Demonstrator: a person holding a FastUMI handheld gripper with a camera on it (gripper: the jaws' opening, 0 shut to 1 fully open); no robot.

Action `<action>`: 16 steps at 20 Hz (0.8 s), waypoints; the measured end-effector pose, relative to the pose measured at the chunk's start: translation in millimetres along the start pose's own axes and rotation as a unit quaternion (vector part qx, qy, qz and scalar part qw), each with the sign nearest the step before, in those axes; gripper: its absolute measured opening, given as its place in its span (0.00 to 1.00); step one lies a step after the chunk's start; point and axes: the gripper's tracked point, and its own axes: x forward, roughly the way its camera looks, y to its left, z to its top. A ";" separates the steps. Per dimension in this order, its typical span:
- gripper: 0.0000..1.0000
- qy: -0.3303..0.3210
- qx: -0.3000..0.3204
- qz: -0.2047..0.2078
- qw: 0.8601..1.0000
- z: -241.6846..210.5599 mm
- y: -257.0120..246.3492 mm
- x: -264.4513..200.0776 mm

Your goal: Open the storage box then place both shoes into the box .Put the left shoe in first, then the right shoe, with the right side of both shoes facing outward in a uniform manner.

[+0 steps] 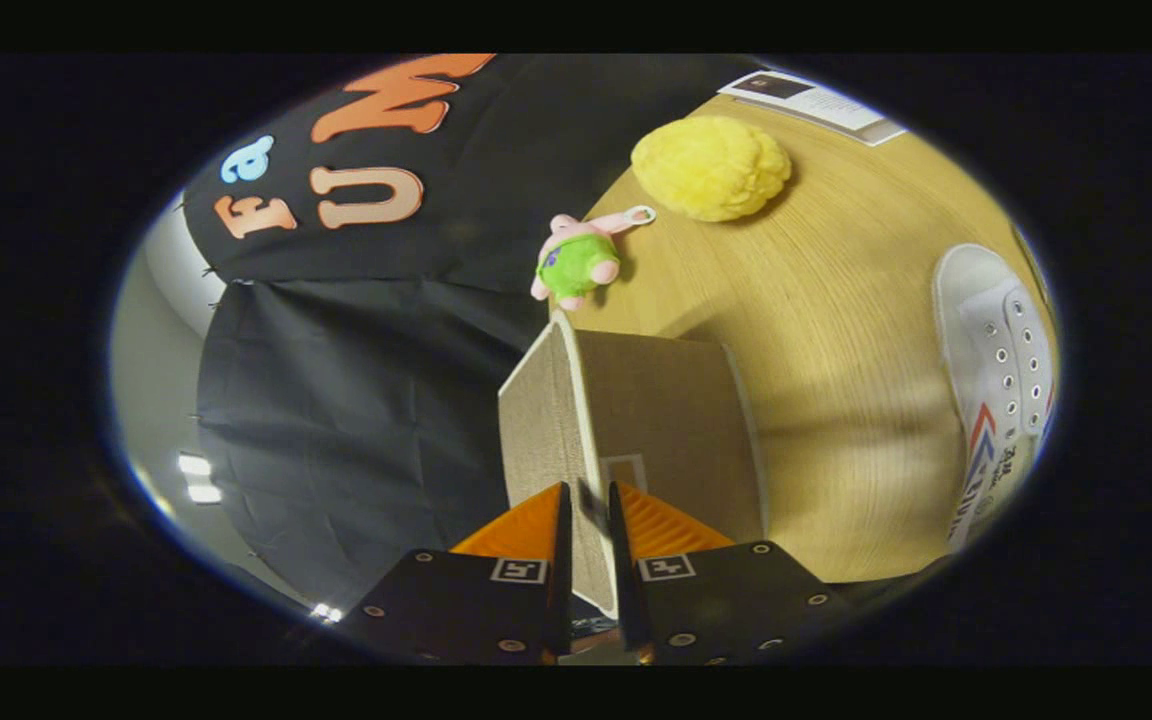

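The view was rolled sideways, so the wooden desk (836,330) rose like a wall to the right of the scene. The claw (588,520) was closed on the lid (546,420) of the storage box, a flat beige fabric panel with a pale trim. One finger pressed on each face of the panel, which stood edge-on between them and ran forward beyond the tips. A small tab (624,470) sat on the lid's inner face, just by the fingers.

The step in hand appeared to be opening the box. To do it well, the grip should probably stay firm near the lid's edge while the panel swings steadily about its hinge, until it stands fully clear of the opening. The body of the box could not be made out.

Counted: one lid, and one white laced shoe (996,380) lying on the desk well apart from the lid. Whether it was the left or right shoe could not be told. Beyond the lid lay one small pink and green plush toy (578,262), one fluffy yellow ball (711,168), and one printed leaflet (816,100) at the far end.
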 end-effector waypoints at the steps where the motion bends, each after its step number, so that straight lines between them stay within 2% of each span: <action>1: 0.19 0.002 -0.002 0.000 1.000 -0.9 2.1 -1.2; 6: 0.03 0.019 0.022 0.047 0.998 -3.2 32.5 -8.1; 11: 0.02 0.008 0.003 0.107 0.994 5.2 104.5 -19.3; 16: 0.02 0.011 -0.071 0.127 0.989 -3.8 172.1 -6.2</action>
